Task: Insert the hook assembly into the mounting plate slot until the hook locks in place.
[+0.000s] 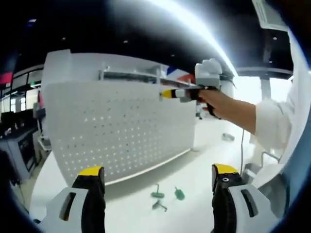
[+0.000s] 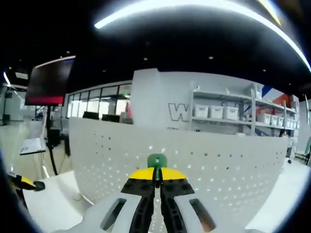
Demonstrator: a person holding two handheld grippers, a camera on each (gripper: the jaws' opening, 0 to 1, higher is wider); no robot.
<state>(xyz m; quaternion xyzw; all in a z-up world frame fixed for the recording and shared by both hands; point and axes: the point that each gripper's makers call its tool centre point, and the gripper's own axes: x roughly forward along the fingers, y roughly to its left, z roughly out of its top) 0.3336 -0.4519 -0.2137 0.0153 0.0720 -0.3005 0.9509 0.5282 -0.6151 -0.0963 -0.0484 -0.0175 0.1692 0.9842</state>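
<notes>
Hooks — three [image 1: 157,194] on table [image 1: 146,208], one [image 2: 156,160] in right gripper [image 2: 156,177].

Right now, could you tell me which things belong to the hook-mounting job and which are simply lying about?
Job:
- green hook, clamped in right gripper
- white pegboard
- left gripper, open

Lying about:
- spare hooks on the table
- shelf bins

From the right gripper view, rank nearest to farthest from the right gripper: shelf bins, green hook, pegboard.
1. green hook, clamped at the tips of the right gripper
2. pegboard, directly ahead
3. shelf bins, behind the board, upper right
</notes>
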